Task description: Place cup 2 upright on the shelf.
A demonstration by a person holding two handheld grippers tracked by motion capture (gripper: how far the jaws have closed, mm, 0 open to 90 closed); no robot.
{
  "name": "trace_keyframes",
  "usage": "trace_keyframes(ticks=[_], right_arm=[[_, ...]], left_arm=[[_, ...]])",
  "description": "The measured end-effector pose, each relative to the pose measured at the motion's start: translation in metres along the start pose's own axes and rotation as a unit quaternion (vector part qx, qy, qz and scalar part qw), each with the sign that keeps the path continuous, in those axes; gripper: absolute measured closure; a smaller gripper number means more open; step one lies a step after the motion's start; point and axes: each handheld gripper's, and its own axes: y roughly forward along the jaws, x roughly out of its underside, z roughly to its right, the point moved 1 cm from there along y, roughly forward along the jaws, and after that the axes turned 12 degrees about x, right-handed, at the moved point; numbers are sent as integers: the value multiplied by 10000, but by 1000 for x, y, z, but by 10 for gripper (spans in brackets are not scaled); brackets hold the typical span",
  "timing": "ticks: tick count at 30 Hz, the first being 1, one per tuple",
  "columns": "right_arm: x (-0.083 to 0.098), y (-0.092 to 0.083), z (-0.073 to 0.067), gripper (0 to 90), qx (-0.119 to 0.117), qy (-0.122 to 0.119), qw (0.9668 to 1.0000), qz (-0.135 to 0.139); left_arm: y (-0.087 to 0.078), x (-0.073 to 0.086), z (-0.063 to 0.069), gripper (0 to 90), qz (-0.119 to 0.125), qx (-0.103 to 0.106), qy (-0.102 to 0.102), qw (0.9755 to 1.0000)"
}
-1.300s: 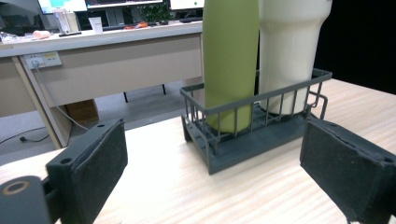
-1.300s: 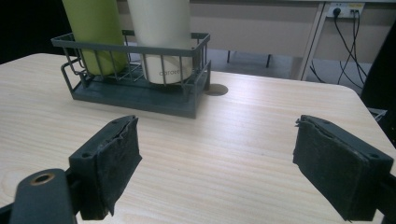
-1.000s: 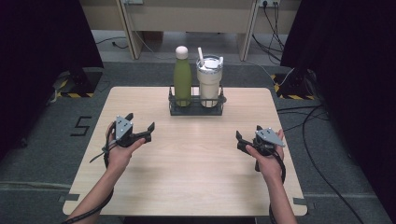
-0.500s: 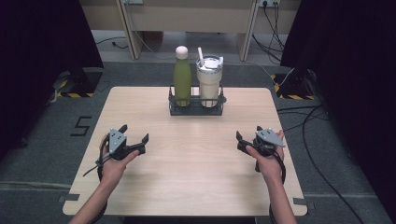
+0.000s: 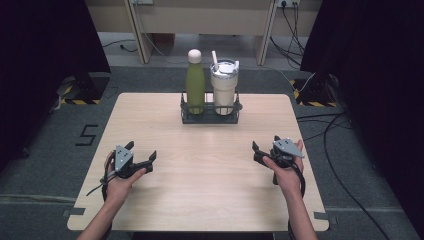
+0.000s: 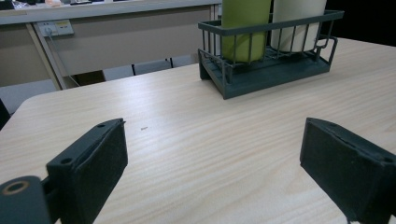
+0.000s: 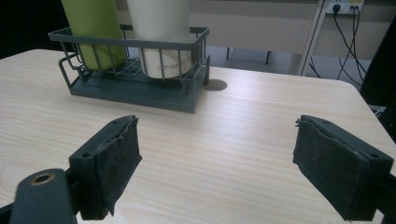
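A: We see the left gripper (image 5: 142,161) lower and nearer the table's front edge than a second ago; right gripper (image 5: 264,152) same spot. Both jaws spread, empty.

B: We read faint print on the cream tumbler (image 7: 161,35) in the right gripper view. Green bottle (image 5: 195,88) beside it, in a dark wire rack (image 5: 209,115) at the wooden table's (image 5: 210,170) far edge.

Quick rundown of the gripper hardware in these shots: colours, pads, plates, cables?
Both units are black. The left gripper and right gripper each carry a grey three-cornered plate on top and trail a thin black cable. In the gripper views the fingers are blocky, faced with dark foam-like pads; the right unit's pad looks frayed at its edge. Forearms show no sleeves.
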Motion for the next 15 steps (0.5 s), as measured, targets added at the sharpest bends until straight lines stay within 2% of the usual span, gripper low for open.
trace_keyframes(ticks=[3, 15], right_arm=[[0, 0, -1, 146, -19, -28, 10000, -9], [2, 0, -3, 146, -51, -58, 10000, -21]], left_arm=[[0, 3, 0, 70, -20, -31, 57, 10000], [0, 7, -4, 70, -74, -43, -37, 10000]])
